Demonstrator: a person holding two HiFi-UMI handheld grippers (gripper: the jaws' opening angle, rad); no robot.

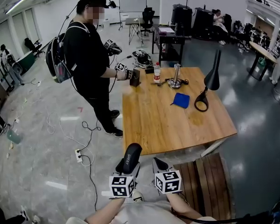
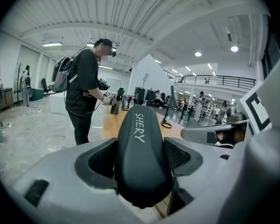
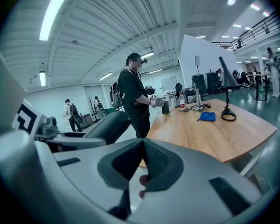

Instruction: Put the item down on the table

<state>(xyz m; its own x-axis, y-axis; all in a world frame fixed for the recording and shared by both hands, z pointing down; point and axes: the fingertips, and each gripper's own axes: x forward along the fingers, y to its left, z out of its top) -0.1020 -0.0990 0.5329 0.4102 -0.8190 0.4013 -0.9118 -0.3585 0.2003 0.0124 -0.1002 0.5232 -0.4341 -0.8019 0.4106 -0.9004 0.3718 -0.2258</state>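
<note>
The left hand-held gripper (image 2: 141, 164) is clamped on a black, rounded, elongated case (image 2: 141, 153). Its two padded jaws press the sides of the case, and the word "SHERY" runs in pale letters along the top. In the head view the case (image 1: 129, 157) is held in the air just off the near edge of the wooden worktop (image 1: 168, 125), not resting on it, with its far end pointing toward the wood. The right hand-held gripper (image 3: 142, 160) sits just to the right, its jaws together with nothing between them. Both cubes carry black-and-white square markers.

Toward the far side of the worktop lie a blue cloth (image 1: 181, 100), a black desk lamp (image 1: 206, 85) and a bottle (image 1: 157, 72) whose red label is too small to read. Another person (image 1: 89, 55) in black stands at the far-left corner.
</note>
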